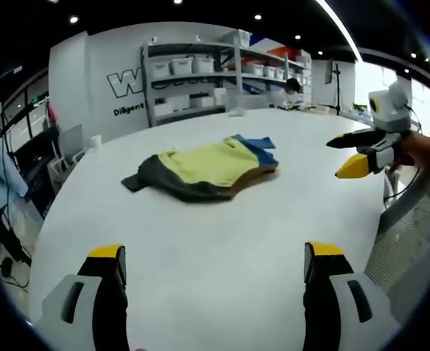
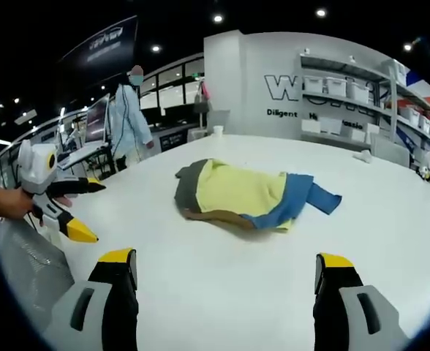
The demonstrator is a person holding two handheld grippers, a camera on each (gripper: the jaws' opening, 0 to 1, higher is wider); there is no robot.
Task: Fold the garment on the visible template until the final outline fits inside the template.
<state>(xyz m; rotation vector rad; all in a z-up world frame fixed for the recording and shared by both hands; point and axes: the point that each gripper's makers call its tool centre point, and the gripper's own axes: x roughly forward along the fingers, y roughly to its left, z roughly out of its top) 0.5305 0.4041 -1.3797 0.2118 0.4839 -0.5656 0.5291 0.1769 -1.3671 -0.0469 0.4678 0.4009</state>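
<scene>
A crumpled garment (image 1: 208,170) in yellow, dark grey, blue and brown lies on the white table (image 1: 200,234); the right gripper view shows the same garment (image 2: 248,194) with its blue part to the right. My left gripper (image 1: 215,263) is open, well short of the cloth, with nothing between its yellow-tipped jaws. My right gripper (image 2: 226,270) is open too, also short of the cloth. The right gripper (image 1: 361,153) comes into the left gripper view from the right, held by a hand; the left gripper (image 2: 72,208) comes into the right gripper view from the left. No template outline is visible on the table.
Shelves (image 1: 222,69) with white bins stand beyond the table's far side. A person in a white coat (image 2: 131,121) stands near desks at the back. A grey textured surface (image 1: 412,227) borders the table's near edge. A small white cup (image 2: 217,130) sits at the far rim.
</scene>
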